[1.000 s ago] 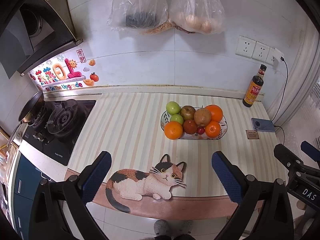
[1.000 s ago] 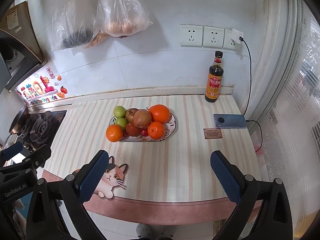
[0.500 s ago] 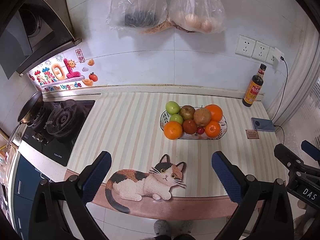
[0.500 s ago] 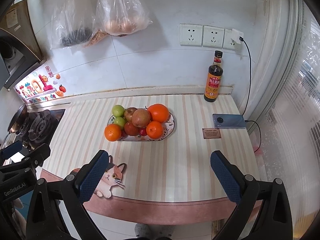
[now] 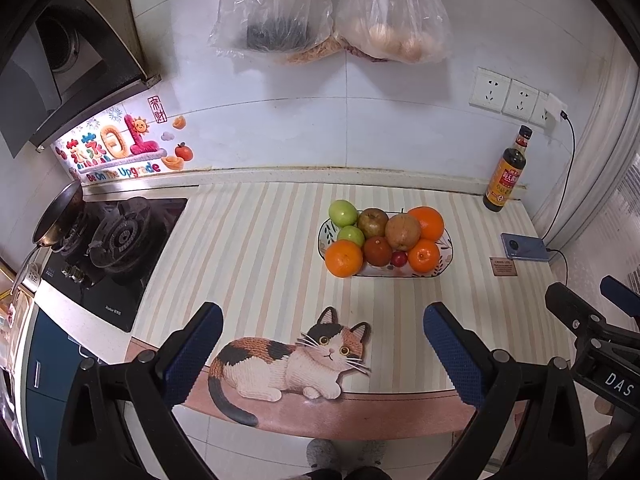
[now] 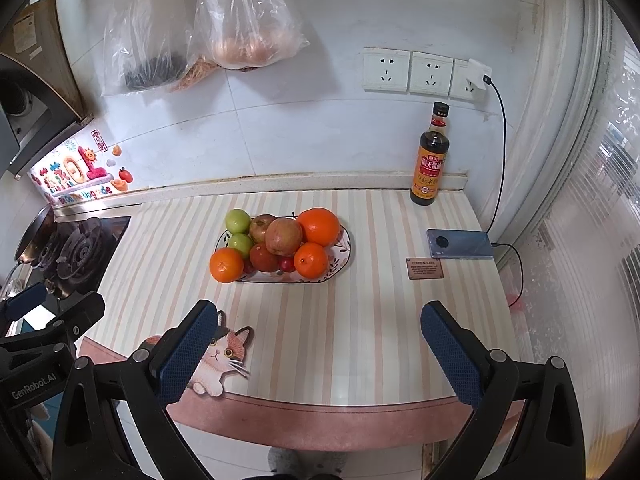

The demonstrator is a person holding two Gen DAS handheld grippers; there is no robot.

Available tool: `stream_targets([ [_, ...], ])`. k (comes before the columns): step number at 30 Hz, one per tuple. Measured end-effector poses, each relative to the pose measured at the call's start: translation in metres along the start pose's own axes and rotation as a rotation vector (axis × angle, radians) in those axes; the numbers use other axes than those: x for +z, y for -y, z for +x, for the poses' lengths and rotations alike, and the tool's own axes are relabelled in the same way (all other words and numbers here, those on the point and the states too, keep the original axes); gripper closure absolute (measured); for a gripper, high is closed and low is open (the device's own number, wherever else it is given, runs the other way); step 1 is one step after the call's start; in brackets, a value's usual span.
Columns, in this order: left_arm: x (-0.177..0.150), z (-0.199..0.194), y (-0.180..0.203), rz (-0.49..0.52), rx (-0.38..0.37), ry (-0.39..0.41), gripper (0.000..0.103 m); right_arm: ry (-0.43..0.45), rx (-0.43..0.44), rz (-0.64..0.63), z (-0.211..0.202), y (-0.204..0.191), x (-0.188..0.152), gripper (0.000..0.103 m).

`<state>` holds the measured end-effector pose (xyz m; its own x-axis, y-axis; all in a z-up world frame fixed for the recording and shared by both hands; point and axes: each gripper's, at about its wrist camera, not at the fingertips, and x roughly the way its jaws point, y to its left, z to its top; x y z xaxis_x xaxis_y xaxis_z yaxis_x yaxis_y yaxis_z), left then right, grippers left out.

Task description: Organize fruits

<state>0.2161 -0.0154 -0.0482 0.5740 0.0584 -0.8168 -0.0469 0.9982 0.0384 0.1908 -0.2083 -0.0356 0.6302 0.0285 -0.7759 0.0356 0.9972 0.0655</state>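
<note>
Hovering at the near counter edge, left gripper (image 5: pixel 320 344) has its jaws spread wide, nothing between the blue pads (image 5: pixel 194 354). It hangs over the cat-print mat (image 5: pixel 288 360) at the front of the striped counter (image 5: pixel 248 248).

Left to right across the left wrist view:
- Gas stove (image 5: pixel 112 240) at 9 o'clock of the plate, with a pan (image 5: pixel 56 220) on its far-left burner.
- Fruit plate (image 5: pixel 446 254), oval and patterned, mid-counter, at 12 o'clock from the left gripper and well apart from it.
- Fruit piled on the plate: two green apples (image 5: pixel 343 213) at its 10 o'clock end, one orange (image 5: pixel 344 258) at 8 o'clock overhanging the rim, a brownish apple (image 5: pixel 403 232) on top at centre, a dark red fruit (image 5: pixel 377 251) below it, a small red fruit (image 5: pixel 399 258) beside that, two more oranges (image 5: pixel 427 222) at the 3 o'clock end.
- Sauce bottle (image 5: pixel 506 178) upright against the back wall, at 1 o'clock of the plate.
- Phone (image 5: pixel 524 246) lying flat at 3 o'clock of the plate, cable plugged in; small brown card (image 5: pixel 503 267) just in front of it.

Right gripper (image 6: pixel 320 346): jaws likewise released, empty, hanging above the counter front. Plate sits at 11 o'clock from it, not touched. Both hanging plastic bags (image 6: pixel 248 20) on the wall are at 12 o'clock above the plate.
</note>
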Motion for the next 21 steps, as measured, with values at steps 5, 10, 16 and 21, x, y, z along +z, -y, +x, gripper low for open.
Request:
stream_targets([
  [5,0.0000,0.0007,0.0001,0.002,-0.002,-0.005,0.000,0.000,-0.001,-0.006,0.0013,-0.0011,0.0007,0.000],
  [10,0.0009,0.0015,-0.0010,0.005,-0.007,-0.009,0.000,-0.001,0.003,-0.011,0.0029,-0.0013,0.0013,0.000],
  [16,0.0020,0.0014,-0.0016,0.007,-0.010,-0.007,0.000,-0.003,0.006,-0.010,0.0024,-0.0018,0.0013,0.000],
  [21,0.0028,0.0006,-0.0027,0.009,-0.011,-0.005,0.000,-0.006,0.007,-0.014,0.0035,-0.0001,0.0015,0.000],
])
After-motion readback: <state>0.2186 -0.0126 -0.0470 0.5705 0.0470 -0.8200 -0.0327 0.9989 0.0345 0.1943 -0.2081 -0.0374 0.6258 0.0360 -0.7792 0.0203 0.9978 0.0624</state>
